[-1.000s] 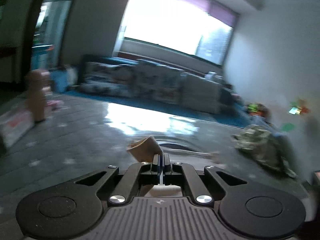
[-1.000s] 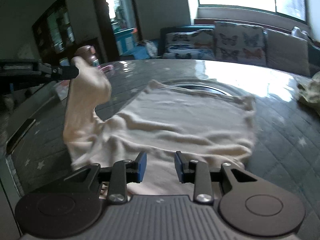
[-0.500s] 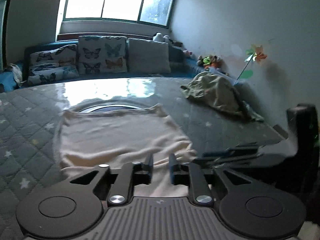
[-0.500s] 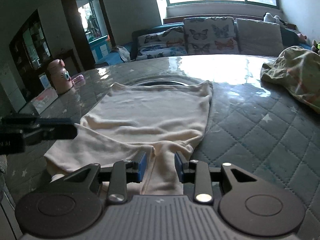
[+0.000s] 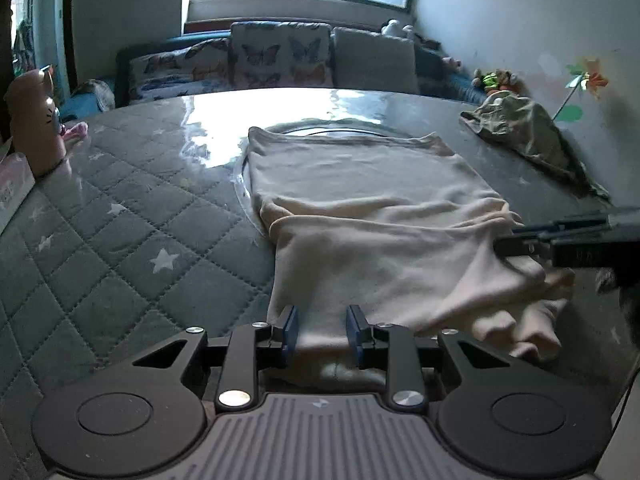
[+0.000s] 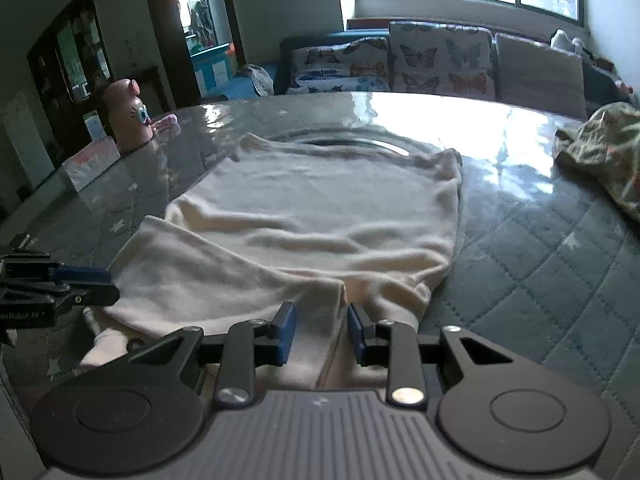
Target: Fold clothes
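A cream shirt (image 5: 360, 208) lies flat on the quilted table (image 5: 120, 240), its near part folded over into a wrinkled layer. My left gripper (image 5: 322, 334) is open at the shirt's near edge, with cloth lying between and under its blue pads. In the right wrist view the same shirt (image 6: 320, 208) fills the middle, and my right gripper (image 6: 320, 334) is open over a raised fold at the near hem. The right gripper's fingertips (image 5: 508, 246) touch the shirt's right side. The left gripper's fingertips (image 6: 92, 280) rest at the shirt's left edge.
A crumpled green patterned garment (image 5: 524, 132) lies at the table's far right. A pink cat-faced bottle (image 6: 126, 114) and a flat box (image 6: 90, 162) stand at the left edge. A round glass disc (image 5: 332, 126) lies under the shirt's far end. A sofa with cushions is behind.
A second ago the left gripper held a raised sleeve shut in its jaws. It has since let go, come down to the near edge and opened wider. The right gripper stayed open.
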Available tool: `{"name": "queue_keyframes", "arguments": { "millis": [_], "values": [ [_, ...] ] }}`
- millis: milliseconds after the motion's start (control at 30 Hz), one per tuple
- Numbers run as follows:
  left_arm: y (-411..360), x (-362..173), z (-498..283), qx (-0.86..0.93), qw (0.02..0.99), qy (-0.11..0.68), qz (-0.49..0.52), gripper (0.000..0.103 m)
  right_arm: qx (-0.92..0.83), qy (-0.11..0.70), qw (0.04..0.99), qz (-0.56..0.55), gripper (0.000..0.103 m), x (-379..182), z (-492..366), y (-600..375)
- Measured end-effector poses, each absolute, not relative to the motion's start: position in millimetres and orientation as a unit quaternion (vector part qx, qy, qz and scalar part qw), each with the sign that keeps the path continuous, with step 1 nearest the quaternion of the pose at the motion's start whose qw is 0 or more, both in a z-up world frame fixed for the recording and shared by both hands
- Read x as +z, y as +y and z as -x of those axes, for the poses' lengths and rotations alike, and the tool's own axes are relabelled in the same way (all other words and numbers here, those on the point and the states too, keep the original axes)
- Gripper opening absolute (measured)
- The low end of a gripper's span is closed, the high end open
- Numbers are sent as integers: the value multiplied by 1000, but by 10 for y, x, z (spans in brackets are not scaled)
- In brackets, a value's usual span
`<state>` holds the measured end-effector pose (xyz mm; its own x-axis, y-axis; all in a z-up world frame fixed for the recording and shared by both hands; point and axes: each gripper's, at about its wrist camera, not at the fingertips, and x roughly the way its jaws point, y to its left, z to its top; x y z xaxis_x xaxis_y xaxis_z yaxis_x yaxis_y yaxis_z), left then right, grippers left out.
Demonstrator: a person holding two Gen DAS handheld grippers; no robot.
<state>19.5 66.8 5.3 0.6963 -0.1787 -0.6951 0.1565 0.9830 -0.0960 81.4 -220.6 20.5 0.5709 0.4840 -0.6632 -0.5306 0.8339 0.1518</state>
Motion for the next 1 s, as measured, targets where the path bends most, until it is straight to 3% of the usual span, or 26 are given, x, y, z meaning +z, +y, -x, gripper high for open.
{"name": "queue_keyframes", "arguments": {
  "millis": [333,500,733,1000],
  "values": [
    [554,237,-615,-99,933,345,17,30,298,371,878,58,29,156,-840,-2029],
    [517,66,-841,-94,923,373,8,30,305,378,871,71,29,87,-868,-2009],
    [463,153,-537,-130,924,359,-17,32,321,377,864,98,29,134,-754,-2022],
    [324,172,106,-209,909,341,-119,47,328,379,854,140,29,134,-557,-2099]
  ]
}}
